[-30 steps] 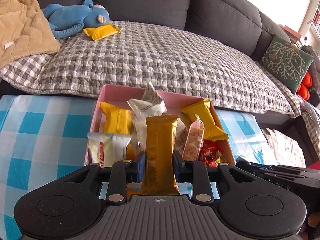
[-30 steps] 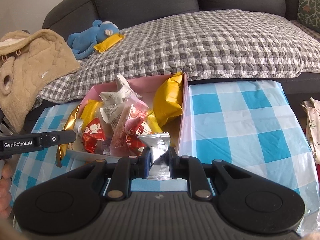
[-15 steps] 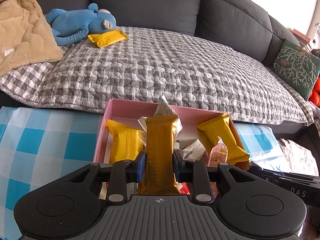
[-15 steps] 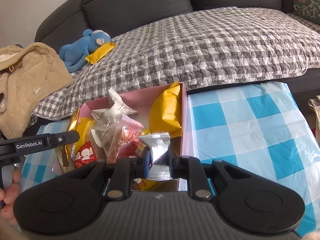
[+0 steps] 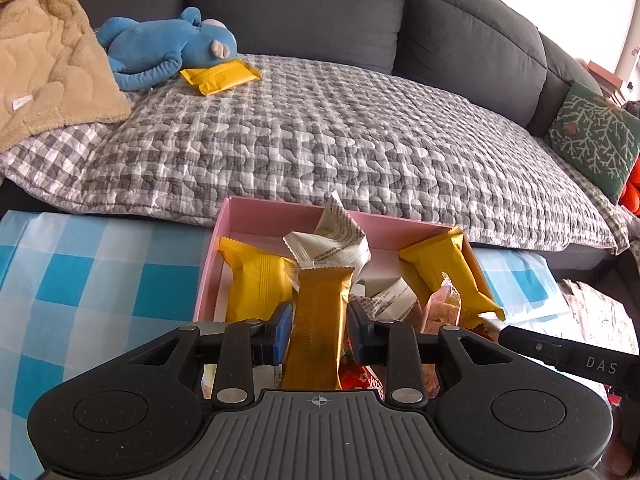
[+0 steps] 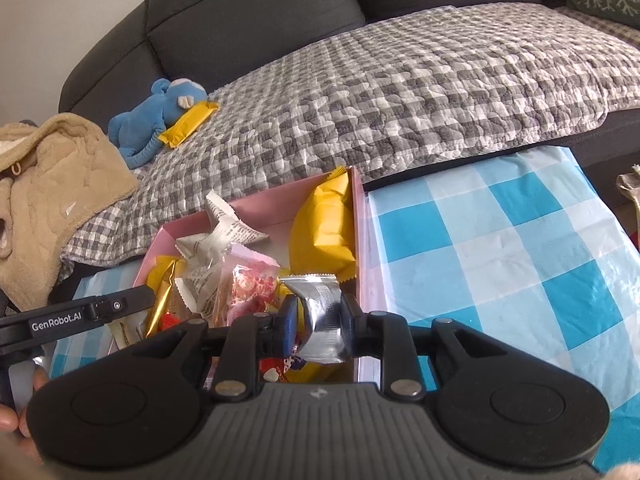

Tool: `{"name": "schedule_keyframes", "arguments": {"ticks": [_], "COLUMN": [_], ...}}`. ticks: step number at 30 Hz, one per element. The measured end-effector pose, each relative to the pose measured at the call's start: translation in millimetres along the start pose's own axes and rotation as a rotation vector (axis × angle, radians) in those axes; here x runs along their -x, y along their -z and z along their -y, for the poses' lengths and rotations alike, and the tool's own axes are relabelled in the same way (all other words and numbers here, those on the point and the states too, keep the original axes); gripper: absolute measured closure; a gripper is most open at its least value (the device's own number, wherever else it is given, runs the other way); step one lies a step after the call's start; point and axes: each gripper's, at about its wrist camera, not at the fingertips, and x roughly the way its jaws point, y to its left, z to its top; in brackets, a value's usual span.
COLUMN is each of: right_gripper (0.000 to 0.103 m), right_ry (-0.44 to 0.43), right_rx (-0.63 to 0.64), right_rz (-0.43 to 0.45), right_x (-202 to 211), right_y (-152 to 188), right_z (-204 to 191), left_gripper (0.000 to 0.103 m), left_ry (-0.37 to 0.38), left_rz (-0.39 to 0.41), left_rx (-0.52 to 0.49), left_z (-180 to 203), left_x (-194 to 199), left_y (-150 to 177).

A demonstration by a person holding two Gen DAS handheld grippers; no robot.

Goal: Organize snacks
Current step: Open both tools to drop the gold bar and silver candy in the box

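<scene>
Sofa-side pink box (image 5: 256, 216), assorted snack packets (image 5: 256, 284)

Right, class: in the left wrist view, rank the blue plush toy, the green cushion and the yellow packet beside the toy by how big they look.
1. blue plush toy
2. green cushion, partly cut off, so unsure against the toy
3. yellow packet

Matte black left gripper (image 5: 319, 330) and right gripper (image 6: 318, 320), with blue pads (image 5: 284, 330), silver pivot screws, ribbed grey bodies. Marked "GenRobot.AI" and "DAS" in white. Bare skin at the edges.
</scene>
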Motion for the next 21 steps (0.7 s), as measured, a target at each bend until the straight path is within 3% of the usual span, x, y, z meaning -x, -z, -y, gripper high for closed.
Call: {"name": "schedule_keyframes", "arguments": {"ticks": [4, 8, 11, 14, 17, 19, 21], "right_gripper": [0.079, 0.078, 0.075, 0.071, 0.065, 0.05, 0.045], "right_ry": [0.007, 0.013, 0.022, 0.024, 0.022, 0.027, 0.055], "right_rx": [-0.009, -0.02, -0.008, 0.002, 0.01, 0.036, 0.06], "right_rz": [0.011, 0.009, 0.004, 0.011, 0.007, -0.003, -0.004], "right_x": [10, 18, 24, 33, 40, 43, 46], "right_y": [-1, 0, 3, 5, 9, 14, 19], "right_z": [0, -1, -6, -12, -19, -26, -32], "left_gripper": [0.069, 0.066, 0.058, 0.058, 0.055, 0.052, 0.052], "left_ry": [0.001, -0.026, -0.034, -0.055, -0.078, -0.075, -0.08], "left_rz": [0.017, 0.026, 0.01, -0.016, -0.037, -0.054, -0.071], "left_rx": [0.041, 0.016, 0.024, 0.009, -0.013, -0.009, -0.005], "left_z": [-9, -12, -17, -19, -19, -21, -24], "left_x": [15, 32, 44, 53, 63, 69, 75], "left_y": [-2, 3, 13, 25, 39, 49, 58]}}
